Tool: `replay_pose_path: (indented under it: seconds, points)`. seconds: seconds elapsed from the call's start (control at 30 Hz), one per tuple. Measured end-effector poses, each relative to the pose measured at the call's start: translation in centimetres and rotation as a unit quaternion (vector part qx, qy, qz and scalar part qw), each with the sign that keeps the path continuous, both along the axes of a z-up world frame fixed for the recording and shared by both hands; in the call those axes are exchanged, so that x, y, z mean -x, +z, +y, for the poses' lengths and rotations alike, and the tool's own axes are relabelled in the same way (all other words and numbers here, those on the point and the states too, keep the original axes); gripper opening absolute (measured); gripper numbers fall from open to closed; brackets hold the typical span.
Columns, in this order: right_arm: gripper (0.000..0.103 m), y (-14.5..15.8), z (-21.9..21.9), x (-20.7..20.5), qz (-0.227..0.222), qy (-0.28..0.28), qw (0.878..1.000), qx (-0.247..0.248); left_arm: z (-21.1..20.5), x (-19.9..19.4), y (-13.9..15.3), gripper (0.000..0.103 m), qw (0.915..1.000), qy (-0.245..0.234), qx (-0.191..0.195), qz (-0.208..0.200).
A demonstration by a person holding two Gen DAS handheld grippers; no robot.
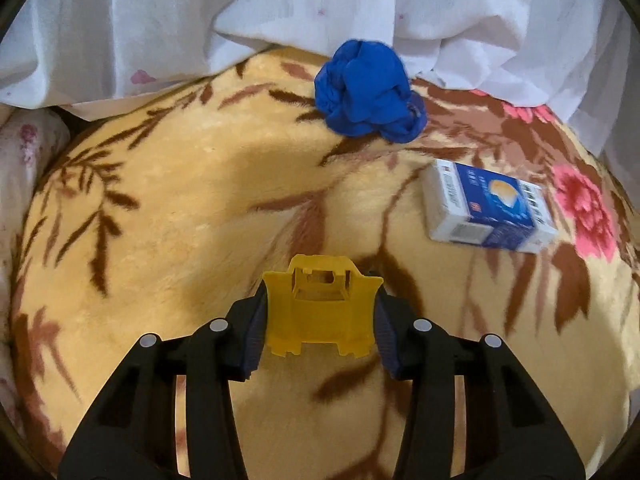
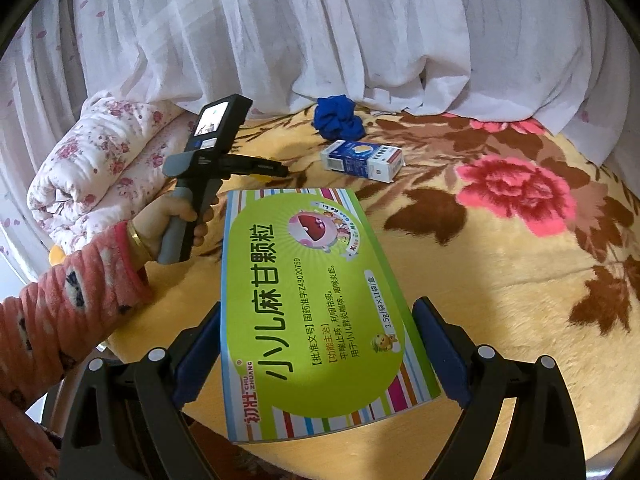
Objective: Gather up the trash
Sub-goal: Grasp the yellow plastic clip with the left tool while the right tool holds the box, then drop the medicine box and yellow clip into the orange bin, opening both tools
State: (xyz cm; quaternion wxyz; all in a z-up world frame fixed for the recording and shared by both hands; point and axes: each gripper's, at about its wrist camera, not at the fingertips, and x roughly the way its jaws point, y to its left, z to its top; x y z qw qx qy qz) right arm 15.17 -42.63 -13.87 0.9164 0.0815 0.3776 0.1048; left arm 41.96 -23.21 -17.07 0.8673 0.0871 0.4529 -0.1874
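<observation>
Landmark: blue-and-white carton (image 1: 490, 208) lying flat on the floral blanket (image 1: 180, 200) of the bed

- Left gripper (image 1: 320, 316): fingers (image 1: 250, 332) clamped on a small yellow plastic piece (image 1: 320, 312), near side of the carton, low over the blanket
- Right gripper (image 2: 320, 344): fingers (image 2: 200, 340) clamped on the long sides of a green striped medicine box (image 2: 316, 312), held near side of the carton, above the blanket
- Crumpled blue cloth (image 1: 366, 92) sits just beyond the carton, near the white curtain (image 1: 160, 20)
- Person's hand (image 2: 176, 216) grips the left tool's handle

Judgement: both tools are loaded; carton and cloth not yet collected

Risks:
- yellow piece is held only by its edges; a jolt could let it twist out and sink into the pile
- medicine box is wide and likely light; extra squeeze may buckle its walls, and its far end overhangs, so a tilt could slide it free
- no bin in view; the carry route cannot be judged
</observation>
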Motion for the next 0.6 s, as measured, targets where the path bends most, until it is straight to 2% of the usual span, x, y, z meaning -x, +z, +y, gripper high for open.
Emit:
replay_pose_path:
  seconds: [0.1, 0.3, 0.6]
  points:
    - [0.090, 0.3, 0.7, 0.6, -0.006, 0.007, 1.000, -0.002, 0.9, 2.2, 1.3, 0.045, 0.9999, -0.012, -0.003, -0.011]
    - [0.090, 0.9, 2.5, 2.0, -0.014, 0.020, 1.000, -0.002, 3.9, 9.9, 4.8, 0.045, 0.9983, -0.046, -0.006, -0.036]
    - [0.090, 2.2, 5.7, 5.5, -0.021, 0.041, 0.999, 0.012, 9.1, 21.8, 7.3, 0.045, 0.9965, -0.074, 0.011, -0.038]
